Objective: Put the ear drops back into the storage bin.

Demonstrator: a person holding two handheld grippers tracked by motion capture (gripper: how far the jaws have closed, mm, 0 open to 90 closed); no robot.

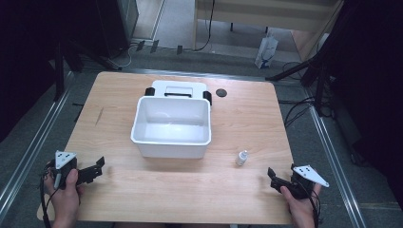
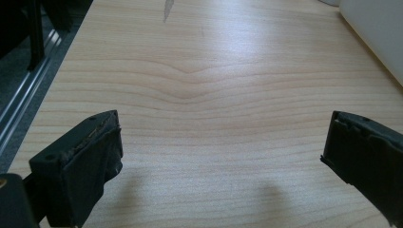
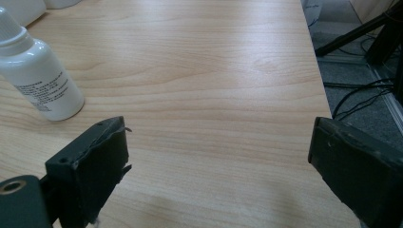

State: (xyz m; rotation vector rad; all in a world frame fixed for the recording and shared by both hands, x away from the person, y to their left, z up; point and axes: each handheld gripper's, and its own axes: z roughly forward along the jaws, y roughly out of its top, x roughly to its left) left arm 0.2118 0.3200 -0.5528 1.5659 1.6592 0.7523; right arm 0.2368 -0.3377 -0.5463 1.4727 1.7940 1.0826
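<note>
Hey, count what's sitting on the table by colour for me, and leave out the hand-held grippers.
White: 3, the tub, the lid lying behind it, and the small bottle.
Black: 1, the small round disc near the far edge.
Total: 4 things on the table.

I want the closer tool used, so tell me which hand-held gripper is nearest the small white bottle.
The right hand-held gripper. The small white bottle stands upright just ahead of its open jaws, while the left hand-held gripper sits across the table, past the white bin.
</note>
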